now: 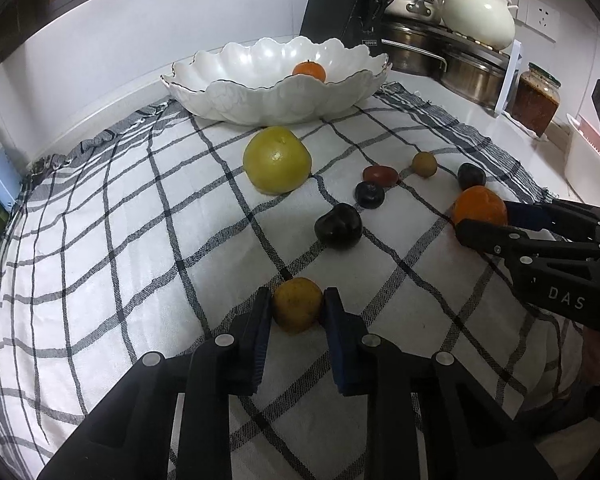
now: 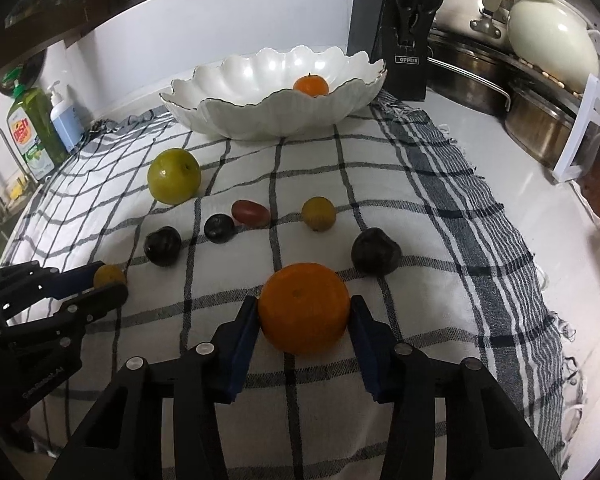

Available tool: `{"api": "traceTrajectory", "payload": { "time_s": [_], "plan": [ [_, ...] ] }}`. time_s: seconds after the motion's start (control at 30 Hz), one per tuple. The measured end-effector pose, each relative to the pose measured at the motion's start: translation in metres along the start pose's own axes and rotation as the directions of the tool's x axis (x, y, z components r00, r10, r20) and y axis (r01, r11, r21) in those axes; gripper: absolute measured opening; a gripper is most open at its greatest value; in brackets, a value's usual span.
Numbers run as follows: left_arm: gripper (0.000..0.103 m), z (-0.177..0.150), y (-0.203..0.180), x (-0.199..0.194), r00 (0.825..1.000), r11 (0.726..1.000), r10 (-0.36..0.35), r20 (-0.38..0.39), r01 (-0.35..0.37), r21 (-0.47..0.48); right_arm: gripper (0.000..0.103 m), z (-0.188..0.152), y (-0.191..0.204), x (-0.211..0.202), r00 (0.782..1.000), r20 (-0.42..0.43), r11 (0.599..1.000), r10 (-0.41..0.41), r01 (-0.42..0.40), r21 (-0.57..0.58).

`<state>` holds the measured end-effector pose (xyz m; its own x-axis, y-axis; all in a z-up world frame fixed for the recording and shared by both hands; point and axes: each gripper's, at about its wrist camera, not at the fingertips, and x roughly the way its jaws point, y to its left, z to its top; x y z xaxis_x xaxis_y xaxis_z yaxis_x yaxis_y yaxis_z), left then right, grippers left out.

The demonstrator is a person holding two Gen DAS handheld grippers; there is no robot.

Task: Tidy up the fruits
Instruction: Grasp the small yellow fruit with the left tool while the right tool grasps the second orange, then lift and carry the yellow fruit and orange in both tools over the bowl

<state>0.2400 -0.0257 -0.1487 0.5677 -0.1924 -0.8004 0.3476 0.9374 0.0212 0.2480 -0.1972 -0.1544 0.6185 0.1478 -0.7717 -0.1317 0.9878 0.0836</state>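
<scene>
Left claw [image 1: 297, 307] pinched a yellow plum [image 1: 298, 305], right claw [image 2: 304, 312] an orange [image 2: 304, 307]; round, either might slip before the bowl [image 2: 236, 116].

The bowl's front rim [image 1: 276, 88] hides the lower part of the small orange [image 1: 309, 71] inside it, the jar [image 1: 538, 98] stands partly behind a white stand, and the green bottle's label [image 2: 28, 136] is unreadable.

White wall [image 2: 220, 20], grey countertop [image 2: 480, 152]

Dim indoor light, bowl [image 1: 276, 76] glare, fisheye-warped dark edges.
</scene>
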Motion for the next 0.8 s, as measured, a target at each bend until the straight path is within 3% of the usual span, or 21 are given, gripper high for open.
{"api": "traceTrajectory", "payload": {
  "time_s": [0.37,0.8],
  "plan": [
    [0.026,0.007,0.003,-0.015,0.999,1.000,0.004,0.035,-0.003,-0.027,0.044,0.002,0.007,-0.014,0.999,0.042,1.000,0.006,-0.005,-0.029],
    [0.026,0.033,0.005,-0.054,0.989,0.998,-0.024,0.145,0.032,-0.047,0.044,0.022,0.016,-0.052,0.988,0.151,0.998,0.040,-0.034,-0.046]
  ]
}}
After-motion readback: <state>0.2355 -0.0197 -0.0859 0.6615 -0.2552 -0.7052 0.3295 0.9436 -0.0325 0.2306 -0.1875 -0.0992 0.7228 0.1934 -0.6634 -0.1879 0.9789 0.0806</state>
